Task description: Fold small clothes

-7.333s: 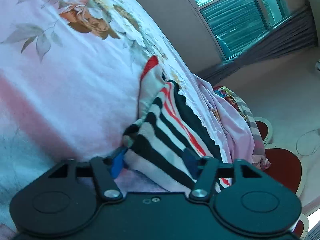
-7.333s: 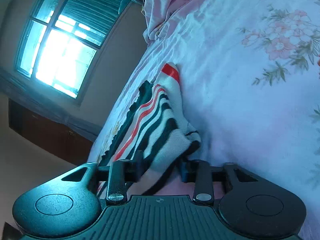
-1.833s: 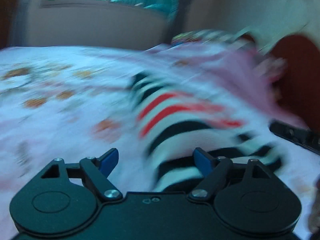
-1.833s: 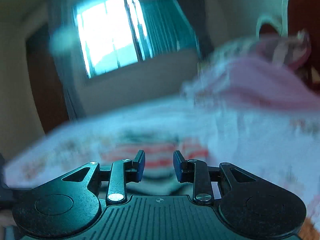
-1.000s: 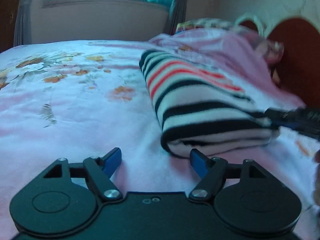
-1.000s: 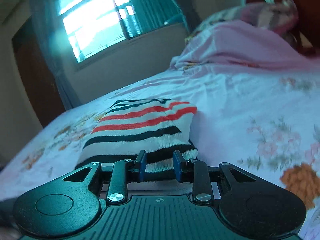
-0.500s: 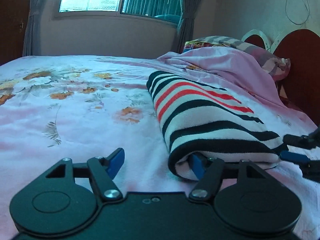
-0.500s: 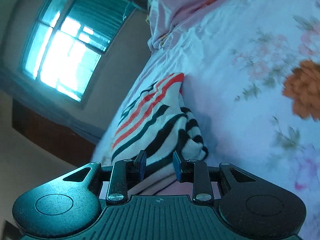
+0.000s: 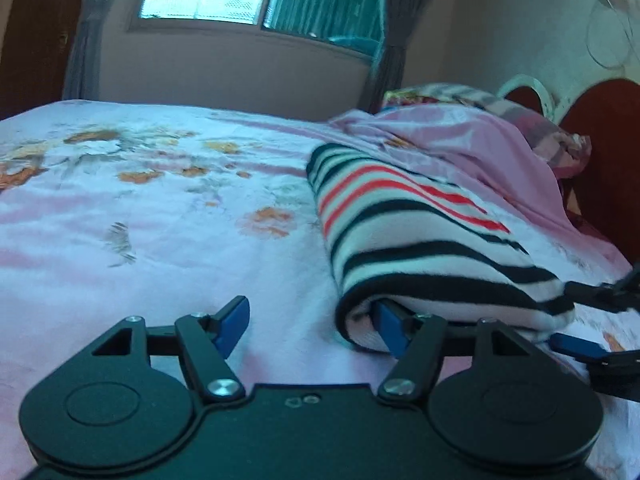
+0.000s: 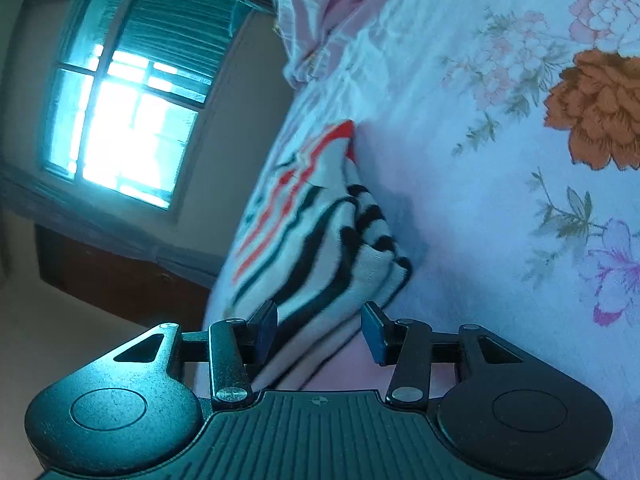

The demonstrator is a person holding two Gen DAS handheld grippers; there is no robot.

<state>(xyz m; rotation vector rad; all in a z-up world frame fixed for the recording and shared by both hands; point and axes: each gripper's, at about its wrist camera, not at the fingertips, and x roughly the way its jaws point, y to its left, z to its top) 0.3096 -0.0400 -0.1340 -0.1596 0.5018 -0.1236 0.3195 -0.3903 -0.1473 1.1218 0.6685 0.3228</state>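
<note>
My striped shirt [image 9: 420, 240] lies folded on the bed [image 9: 160, 220] at two o'clock, both my left gripper [image 9: 312, 322] and right gripper [image 10: 320, 330] spread wide around its edge, so next I pinch and fold again.

Left hand-held gripper [image 9: 314, 326], right hand-held gripper [image 10: 320, 330]: black bodies, blue pads, silver screws.

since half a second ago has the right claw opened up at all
Yes. The right claw has opened: its fingers were close together on the striped garment and now stand wide apart on either side of the fold, against the same black body in that view.
</note>
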